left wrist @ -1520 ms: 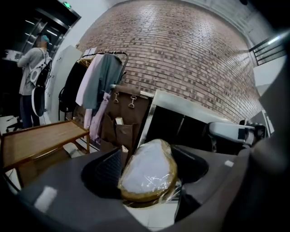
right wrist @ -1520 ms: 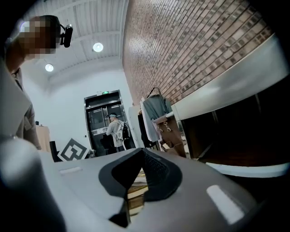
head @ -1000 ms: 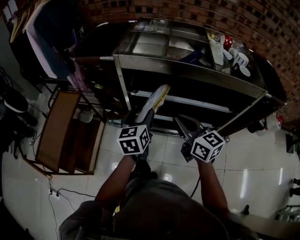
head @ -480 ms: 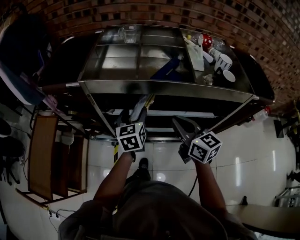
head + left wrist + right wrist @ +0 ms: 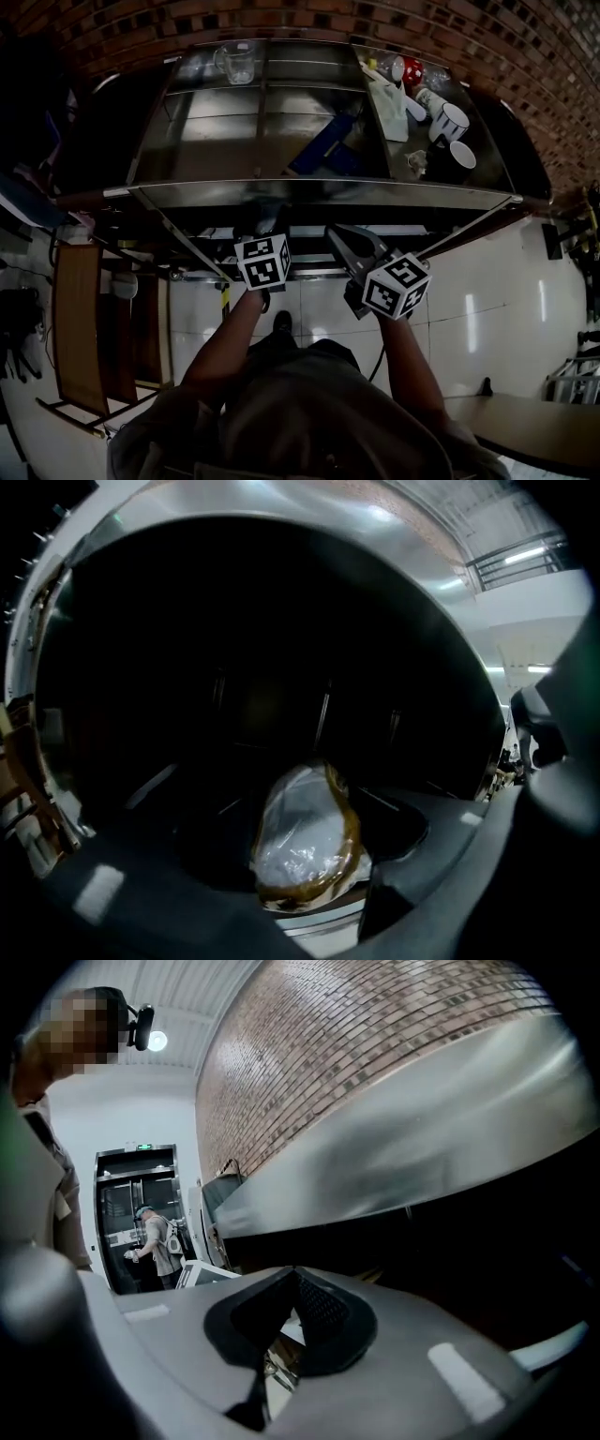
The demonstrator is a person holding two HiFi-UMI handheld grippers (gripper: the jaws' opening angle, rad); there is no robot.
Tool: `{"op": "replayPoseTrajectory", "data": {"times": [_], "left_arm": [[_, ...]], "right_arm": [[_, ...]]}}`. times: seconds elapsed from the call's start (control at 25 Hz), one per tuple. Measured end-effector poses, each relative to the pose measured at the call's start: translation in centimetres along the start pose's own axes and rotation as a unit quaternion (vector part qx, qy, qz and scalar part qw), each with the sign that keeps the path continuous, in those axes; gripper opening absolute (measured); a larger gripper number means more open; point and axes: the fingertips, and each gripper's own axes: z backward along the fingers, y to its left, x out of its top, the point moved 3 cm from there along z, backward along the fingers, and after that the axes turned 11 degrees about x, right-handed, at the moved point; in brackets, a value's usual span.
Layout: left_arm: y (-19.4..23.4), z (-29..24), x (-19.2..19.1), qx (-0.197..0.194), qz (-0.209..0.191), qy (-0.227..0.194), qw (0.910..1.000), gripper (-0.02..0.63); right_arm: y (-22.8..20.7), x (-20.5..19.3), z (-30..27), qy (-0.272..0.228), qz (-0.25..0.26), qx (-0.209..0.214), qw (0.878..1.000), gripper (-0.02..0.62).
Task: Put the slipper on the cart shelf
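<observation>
My left gripper point(image 5: 309, 897) is shut on the slipper point(image 5: 305, 841), a pale plastic-wrapped sole with a brown rim that points into the dark space under the cart's steel top. In the head view the left gripper point(image 5: 263, 246) reaches under the front edge of the cart top point(image 5: 328, 192), which hides the slipper there. A lower shelf rail point(image 5: 309, 230) shows just beyond it. My right gripper point(image 5: 349, 248) hovers beside it at the cart's front. Seen from the right gripper view, the right gripper point(image 5: 281, 1330) has its jaws together and holds nothing.
On the cart top stand a glass jug point(image 5: 236, 62), white mugs point(image 5: 454, 120), a red cup point(image 5: 412, 70) and a blue object point(image 5: 323, 145). A wooden rack point(image 5: 80, 328) sits on the white tiled floor at left. A brick wall point(image 5: 309, 19) backs the cart. A person point(image 5: 155, 1241) stands far off.
I have stepped closer to the cart. The left gripper has carried the slipper forward, from in front of the cart to under its top, where the head view no longer shows it.
</observation>
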Motion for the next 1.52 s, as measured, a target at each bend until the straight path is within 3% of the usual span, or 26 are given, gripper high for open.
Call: {"op": "replayPoseTrajectory", "data": {"times": [0.48,0.76,1.0,1.24,1.44,1.52], "left_arm": [[-2.5,-4.4,-2.9,0.035,-0.076,0.051,0.9952,0.287],[-3.1,-5.6,-4.7,0.021,-0.105,0.09,0.9902,0.285],[-3.1,-5.4,-4.7,0.001,-0.096,0.112,0.9891,0.298],[-3.1,-4.1,-3.0,-0.008,-0.072,0.081,0.9941,0.357],[-3.3,-1.4,-1.4,0.0,-0.066,0.057,0.9962,0.352],[-3.6,0.3,-0.8,0.003,-0.067,0.047,0.9967,0.315]], "right_arm": [[-1.8,-0.2,2.4,0.009,-0.006,0.008,1.0,-0.002],[-2.0,-0.9,4.0,0.014,-0.018,0.007,1.0,-0.002],[-1.8,-1.1,4.2,0.015,-0.02,0.015,1.0,-0.002],[-1.3,-0.7,4.2,0.01,-0.013,0.031,0.999,-0.002],[-1.1,-0.5,5.0,0.004,-0.01,0.045,0.999,-0.002],[-1.1,-0.5,5.5,0.001,-0.009,0.052,0.999,-0.002]]}}
